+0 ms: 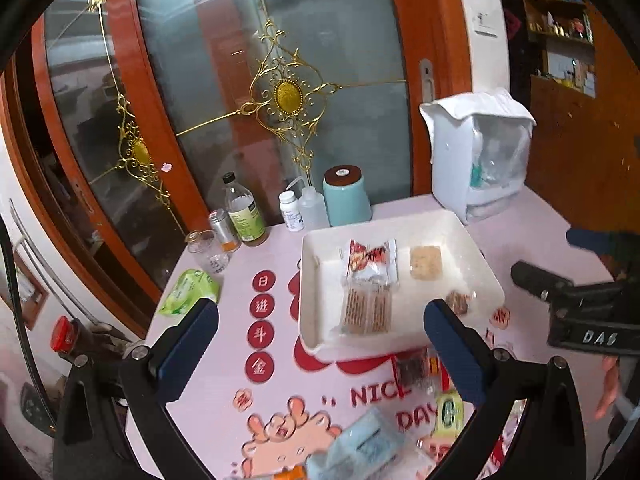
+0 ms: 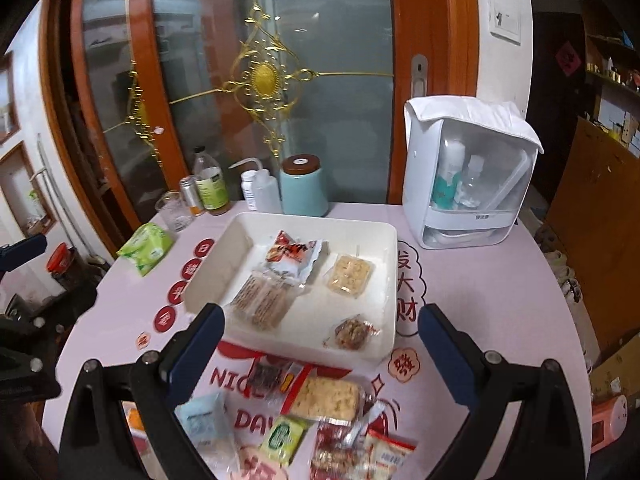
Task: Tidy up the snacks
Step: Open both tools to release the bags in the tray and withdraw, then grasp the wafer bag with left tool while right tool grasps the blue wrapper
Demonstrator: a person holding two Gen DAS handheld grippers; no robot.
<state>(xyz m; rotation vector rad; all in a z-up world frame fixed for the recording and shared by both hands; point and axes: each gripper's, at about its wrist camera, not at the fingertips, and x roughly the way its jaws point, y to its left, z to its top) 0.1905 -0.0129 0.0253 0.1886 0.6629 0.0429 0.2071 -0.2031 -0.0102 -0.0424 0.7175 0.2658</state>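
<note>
We record the left gripper with its jaws spread wide apart, nothing between the blue pads. Both fingers run forward and slightly downward from their black mounts, level with each other. The right gripper stands in the same condition: jaws fully parted, pads bare, nothing held between them. In the left wrist view, the right gripper's black body appears well off to the right of the left jaws, and we note part of a hand beneath it, fingers partly seen at the frame edge. In the right wrist view, the left gripper's dark frame and one blue pad sit far to the left of the right jaws.
</note>
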